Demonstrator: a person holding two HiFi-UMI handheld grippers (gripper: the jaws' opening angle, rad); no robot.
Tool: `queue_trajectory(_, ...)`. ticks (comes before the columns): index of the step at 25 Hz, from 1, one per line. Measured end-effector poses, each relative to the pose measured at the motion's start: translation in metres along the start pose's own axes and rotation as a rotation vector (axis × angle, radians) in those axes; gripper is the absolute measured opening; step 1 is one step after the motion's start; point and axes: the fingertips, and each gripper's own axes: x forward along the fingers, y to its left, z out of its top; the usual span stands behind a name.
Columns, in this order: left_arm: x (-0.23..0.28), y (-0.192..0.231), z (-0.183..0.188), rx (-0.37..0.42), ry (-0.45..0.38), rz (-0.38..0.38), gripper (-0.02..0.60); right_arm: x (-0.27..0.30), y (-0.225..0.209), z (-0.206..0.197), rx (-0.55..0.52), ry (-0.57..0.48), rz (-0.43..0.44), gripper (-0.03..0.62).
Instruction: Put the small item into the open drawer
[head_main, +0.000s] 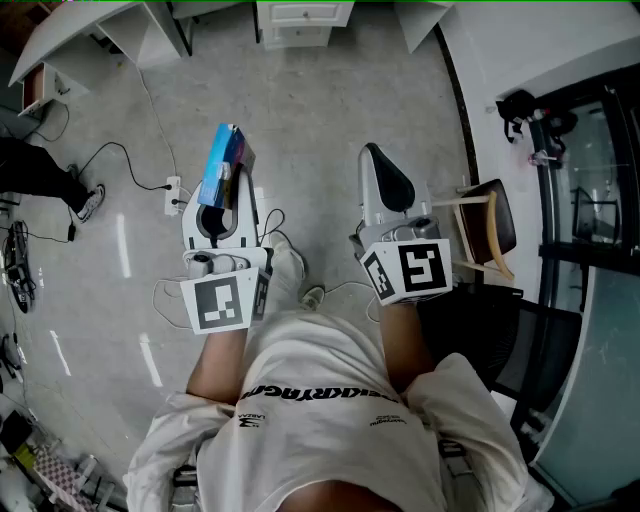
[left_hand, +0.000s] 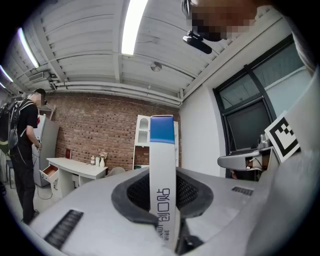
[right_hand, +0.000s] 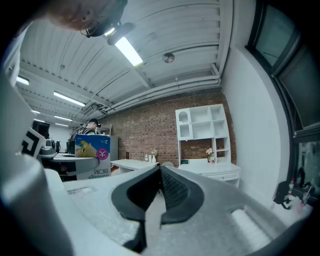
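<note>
Left gripper (head_main: 222, 203) clamps a slim blue-topped box (left_hand: 162, 170) pointing forward; the open drawer (left_hand: 49, 173) lies far ahead-left; right gripper (head_main: 385, 178) is closed on nothing.

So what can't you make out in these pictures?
1. The small box in the left tongs: the left gripper view shows only its narrow edge; in the head view its print is too small.
2. The white drawer unit: cut off by the head view's top edge.
3. The desk drawer: pulled out, but too small and far in the left gripper view to see inside.
</note>
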Motion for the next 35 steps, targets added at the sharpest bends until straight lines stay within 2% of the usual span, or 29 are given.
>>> queue_trajectory(6, -0.066, -0.052, 0.006, -0.025, -0.001, 0.014, 0.061, -0.086, 0.013, 0.004, 0.001, -0.006, 0.016, -0.003)
queue_trajectory(13, -0.075, -0.078, 0.014, -0.018, -0.013, 0.008, 0.061, -0.108, 0.006, 0.014, 0.018, -0.046, 0.032, -0.003)
queue_trajectory(20, -0.028, -0.061, 0.020, -0.004, -0.027, 0.029, 0.061, -0.062, -0.005, 0.027, 0.024, -0.059, 0.063, -0.002)
queue_trajectory(27, 0.033, -0.014, 0.032, 0.005, -0.025, 0.045, 0.061, 0.019, -0.008, 0.043, 0.040, -0.077, 0.084, -0.002)
queue_trajectory(35, 0.089, 0.041, 0.019, -0.002, 0.005, 0.051, 0.061, 0.098, 0.000, 0.047, 0.061, -0.063, 0.092, -0.002)
